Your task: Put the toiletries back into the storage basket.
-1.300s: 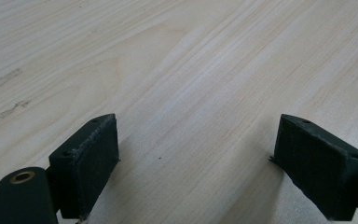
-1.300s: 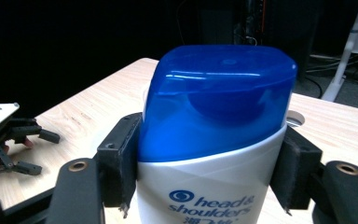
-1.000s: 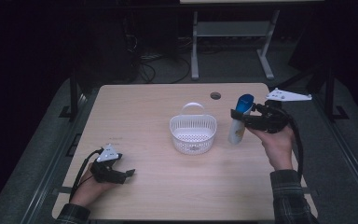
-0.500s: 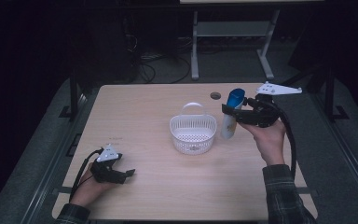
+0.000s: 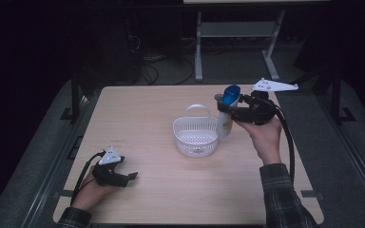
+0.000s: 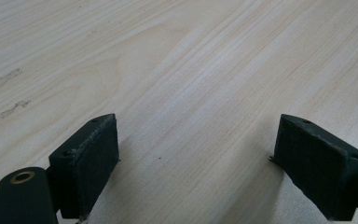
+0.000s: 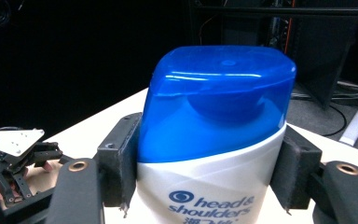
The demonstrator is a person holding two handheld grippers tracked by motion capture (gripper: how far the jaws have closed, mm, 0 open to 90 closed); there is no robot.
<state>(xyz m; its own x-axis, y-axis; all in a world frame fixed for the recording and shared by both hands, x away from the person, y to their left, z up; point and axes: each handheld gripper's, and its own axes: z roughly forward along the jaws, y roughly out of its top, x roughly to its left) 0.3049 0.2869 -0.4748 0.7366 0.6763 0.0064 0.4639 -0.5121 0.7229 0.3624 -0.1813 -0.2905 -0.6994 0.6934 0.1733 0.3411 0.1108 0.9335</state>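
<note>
Item 1, shampoo bottle (image 5: pixel 228 114): white body, blue cap, being held clear of the worktop (image 5: pixel 142 118) with its long axis near upright, cap uppermost and tipped slightly. It is being carried just beside the right rim of the basket, its lower body overlapping that rim in the high view; whether it is touching cannot be told.

Item 2, right gripper (image 7: pixel 209 163): its jaws are being pressed against the 2 sides of the bottle just below the cap, about half spread, so the bottle is being gripped.

Item 3, basket (image 5: pixel 196 135): white, perforated, with a handle standing at the far side, sitting mid-worktop to the left of the bottle. The coming move is judged to be a short shift left and a lowering, base first.

Item 4, left gripper (image 5: pixel 132 176): being rested near the front left corner, jaws wide apart and holding nothing, well apart from the basket.

View notes: the printed label is being shown in the right gripper view; the basket's position is being given by the high view; bare wood grain between the pads is being shown in the left gripper view.
</note>
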